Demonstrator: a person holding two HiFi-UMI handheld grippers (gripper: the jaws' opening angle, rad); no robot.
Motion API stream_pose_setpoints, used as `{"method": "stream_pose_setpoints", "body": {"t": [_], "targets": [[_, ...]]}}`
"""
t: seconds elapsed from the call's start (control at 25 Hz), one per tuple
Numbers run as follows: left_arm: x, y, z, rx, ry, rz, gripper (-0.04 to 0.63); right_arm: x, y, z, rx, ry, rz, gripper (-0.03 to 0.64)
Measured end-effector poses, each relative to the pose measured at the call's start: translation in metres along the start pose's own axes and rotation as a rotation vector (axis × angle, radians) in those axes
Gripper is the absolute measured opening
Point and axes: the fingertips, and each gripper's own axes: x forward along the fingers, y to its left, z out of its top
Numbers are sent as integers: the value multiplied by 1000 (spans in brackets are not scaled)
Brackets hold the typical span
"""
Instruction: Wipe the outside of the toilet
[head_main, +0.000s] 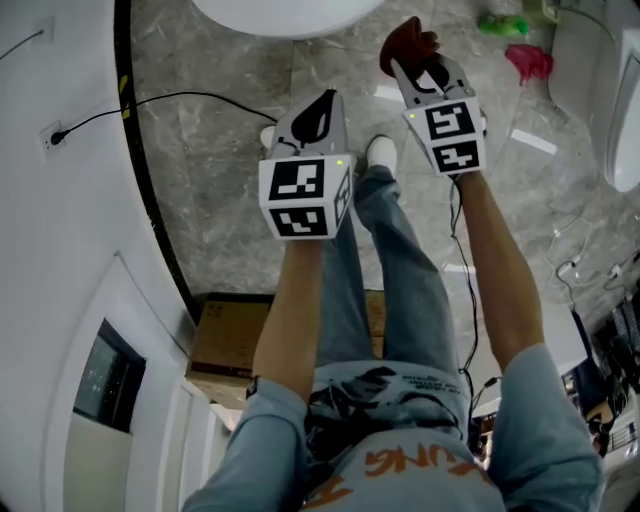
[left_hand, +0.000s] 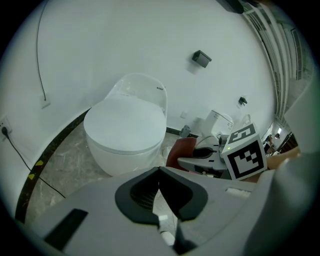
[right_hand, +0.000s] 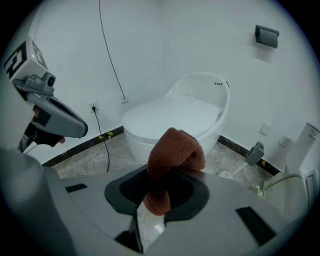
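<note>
Cloth (right_hand: 172, 160) ready, toilet (right_hand: 172, 117) at twelve o'clock on the floor (right_hand: 85, 160).
My right claw (right_hand: 152, 200) pinches the soft, limp cloth at its fold; I judge that hold sufficient. My left claw (left_hand: 161, 182) is closed on nothing. The toilet looks hard and slick.

Bright even indoor light, soft shadows, sharp focus, strong fisheye bending, dark vignetted corners

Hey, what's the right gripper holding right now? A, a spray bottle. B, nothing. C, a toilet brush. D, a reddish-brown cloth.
D: in the right gripper view, the right gripper has its jaws shut on a reddish-brown cloth that folds over above them.
</note>
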Motion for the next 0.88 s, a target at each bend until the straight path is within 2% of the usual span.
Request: {"method": "stream_pose_setpoints", "body": {"t": [0.4,0.88], "targets": [[12,47,-4,-44,30,0,-5,56,-11,-9,9,88,-57,83],[10,105,-8,-65,41,19,-5,101,12,-10,21,159,-68,83]]}}
